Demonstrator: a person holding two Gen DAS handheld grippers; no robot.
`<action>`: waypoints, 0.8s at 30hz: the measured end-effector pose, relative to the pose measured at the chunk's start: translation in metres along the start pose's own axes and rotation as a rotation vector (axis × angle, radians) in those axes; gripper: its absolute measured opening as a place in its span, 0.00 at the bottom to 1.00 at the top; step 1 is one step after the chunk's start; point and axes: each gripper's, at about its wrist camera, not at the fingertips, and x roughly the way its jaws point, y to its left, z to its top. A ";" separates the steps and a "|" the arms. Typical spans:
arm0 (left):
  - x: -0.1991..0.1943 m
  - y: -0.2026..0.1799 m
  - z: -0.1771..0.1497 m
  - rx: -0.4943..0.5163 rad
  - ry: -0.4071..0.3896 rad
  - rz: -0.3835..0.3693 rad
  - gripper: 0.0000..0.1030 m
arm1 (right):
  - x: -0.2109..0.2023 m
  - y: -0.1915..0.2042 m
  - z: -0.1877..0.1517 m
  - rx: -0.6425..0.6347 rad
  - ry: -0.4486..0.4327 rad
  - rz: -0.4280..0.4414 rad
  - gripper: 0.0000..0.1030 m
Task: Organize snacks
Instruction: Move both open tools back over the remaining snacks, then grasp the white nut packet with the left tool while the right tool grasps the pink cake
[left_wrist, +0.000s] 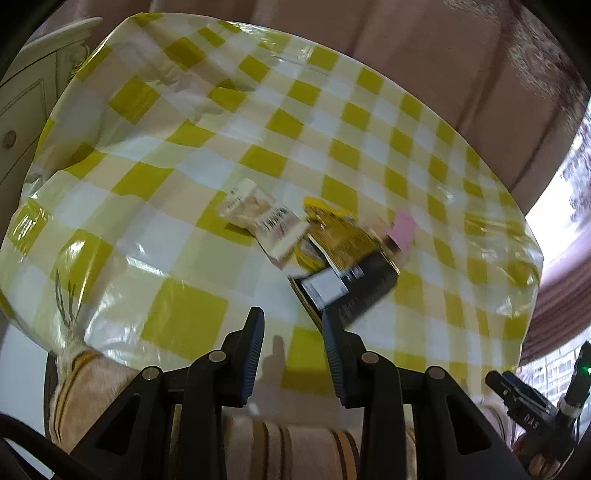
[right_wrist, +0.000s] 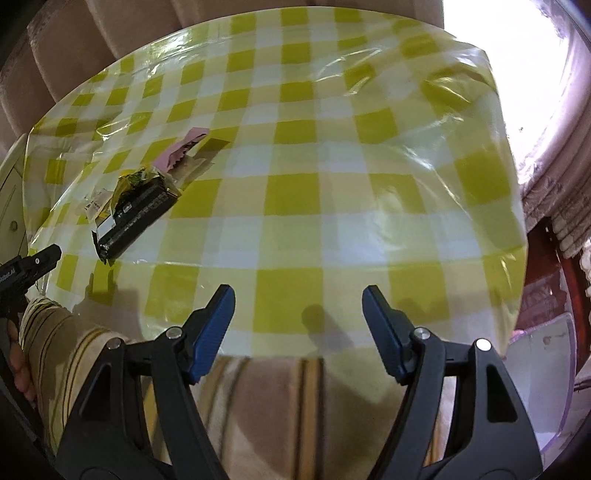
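Observation:
Several snack packets lie in a loose pile on the round table with a yellow checked cloth (left_wrist: 184, 147). A black packet (left_wrist: 354, 284) lies nearest, a yellow packet (left_wrist: 340, 232) behind it, a white packet (left_wrist: 258, 214) to the left and a pink packet (left_wrist: 402, 225) to the right. My left gripper (left_wrist: 293, 321) is open and empty just short of the black packet. In the right wrist view the pile sits far left: black packet (right_wrist: 136, 214), yellow packet (right_wrist: 136, 181), pink packet (right_wrist: 177, 147). My right gripper (right_wrist: 299, 299) is open wide and empty above the table's near edge (right_wrist: 295, 258).
A striped cushion (right_wrist: 258, 406) lies below the table's near edge. A white cabinet (left_wrist: 29, 96) stands at the left. Padded sofa backs (left_wrist: 424, 48) run behind the table. A clear plastic container (right_wrist: 543, 369) sits low right. The left gripper (right_wrist: 26, 273) shows at the left edge.

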 end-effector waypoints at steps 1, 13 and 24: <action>0.003 0.002 0.004 -0.010 0.000 -0.005 0.34 | 0.002 0.003 0.003 -0.005 0.000 0.004 0.72; 0.049 0.028 0.045 -0.193 0.034 -0.044 0.55 | 0.032 0.045 0.052 -0.037 -0.009 0.073 0.72; 0.082 0.023 0.066 -0.207 0.046 0.010 0.55 | 0.077 0.088 0.101 0.008 0.006 0.154 0.75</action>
